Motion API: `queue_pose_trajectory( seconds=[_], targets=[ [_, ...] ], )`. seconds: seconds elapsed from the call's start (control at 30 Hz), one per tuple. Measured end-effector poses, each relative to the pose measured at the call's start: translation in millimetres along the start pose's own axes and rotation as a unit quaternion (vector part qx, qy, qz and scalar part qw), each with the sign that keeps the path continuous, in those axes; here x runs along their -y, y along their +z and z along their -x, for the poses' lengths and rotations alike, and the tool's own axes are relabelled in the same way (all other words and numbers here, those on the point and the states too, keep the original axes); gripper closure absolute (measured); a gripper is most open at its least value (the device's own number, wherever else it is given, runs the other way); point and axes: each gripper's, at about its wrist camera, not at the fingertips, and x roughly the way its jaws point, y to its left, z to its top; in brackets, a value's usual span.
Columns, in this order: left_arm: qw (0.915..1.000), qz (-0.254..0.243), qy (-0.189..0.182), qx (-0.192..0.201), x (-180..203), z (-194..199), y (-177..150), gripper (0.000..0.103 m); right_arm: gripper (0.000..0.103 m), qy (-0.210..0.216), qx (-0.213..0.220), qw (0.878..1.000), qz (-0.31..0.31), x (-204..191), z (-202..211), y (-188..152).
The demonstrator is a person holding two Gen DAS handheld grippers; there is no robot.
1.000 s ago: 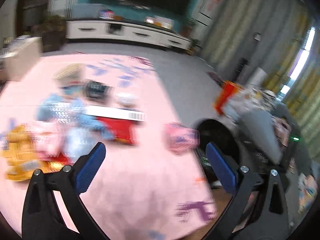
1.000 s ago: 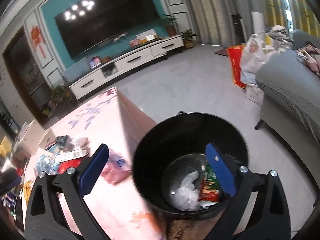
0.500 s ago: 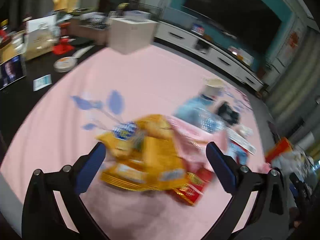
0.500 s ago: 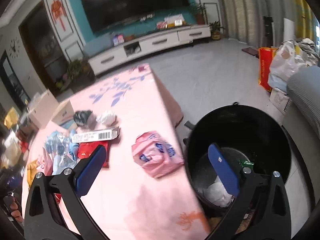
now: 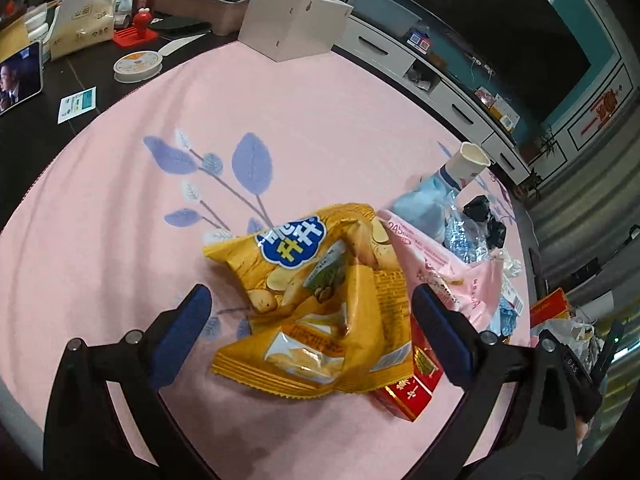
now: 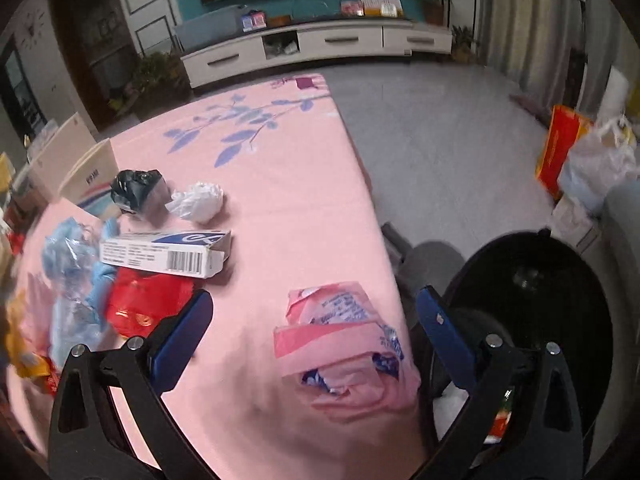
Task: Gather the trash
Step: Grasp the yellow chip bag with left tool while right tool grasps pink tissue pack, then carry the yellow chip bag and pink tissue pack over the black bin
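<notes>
A crumpled yellow chip bag (image 5: 316, 304) lies on the pink tablecloth (image 5: 120, 220), and my left gripper (image 5: 310, 338) stands open around its near half. Behind it lie a pink wrapper (image 5: 452, 276), a red packet (image 5: 408, 396), a blue plastic bag (image 5: 424, 208) and a paper cup (image 5: 466, 162). My right gripper (image 6: 314, 336) is open just above a pink pouch (image 6: 344, 344) near the table's right edge. The black trash bin (image 6: 560, 312) stands on the floor at the right, with trash at its bottom.
A white carton (image 6: 168, 254), a black wad (image 6: 136, 188) and a white crumpled bag (image 6: 198, 200) lie further back. A white box (image 5: 296, 24), tape roll (image 5: 136, 66) and phone (image 5: 18, 78) sit beyond the cloth. A grey sofa (image 6: 622, 216) flanks the bin.
My left gripper swung from the table's bin side to the chip bag and closed in on it. My right gripper moved from over the bin to above the pink pouch.
</notes>
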Motion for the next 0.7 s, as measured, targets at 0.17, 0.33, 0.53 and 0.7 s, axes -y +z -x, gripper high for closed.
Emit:
queue_pose_trajectory(
  seconds=[0.17, 0.33, 0.53, 0.7],
  targets=[
    [0.9996, 0.01, -0.018, -0.02, -2, -9, -2, 0.003, 0.005, 0.019, -0.022, 1.0, -0.003, 1, -10, -5],
    [0.9994, 0.011, -0.019, -0.026, -1, -14, -4, 0.003, 0.011, 0.022, -0.037, 0.999, 0.006, -4, -18, -10],
    [0.999, 0.011, -0.026, -0.036, 0, -22, -6, 0.006, 0.021, 0.004, -0.035, 0.999, 0.025, -11, -19, -14],
    [0.9983, 0.012, -0.042, -0.04, 2, -23, -7, 0.018, 0.045, 0.007, -0.045, 0.999, 0.03, -13, -20, -17]
  ],
)
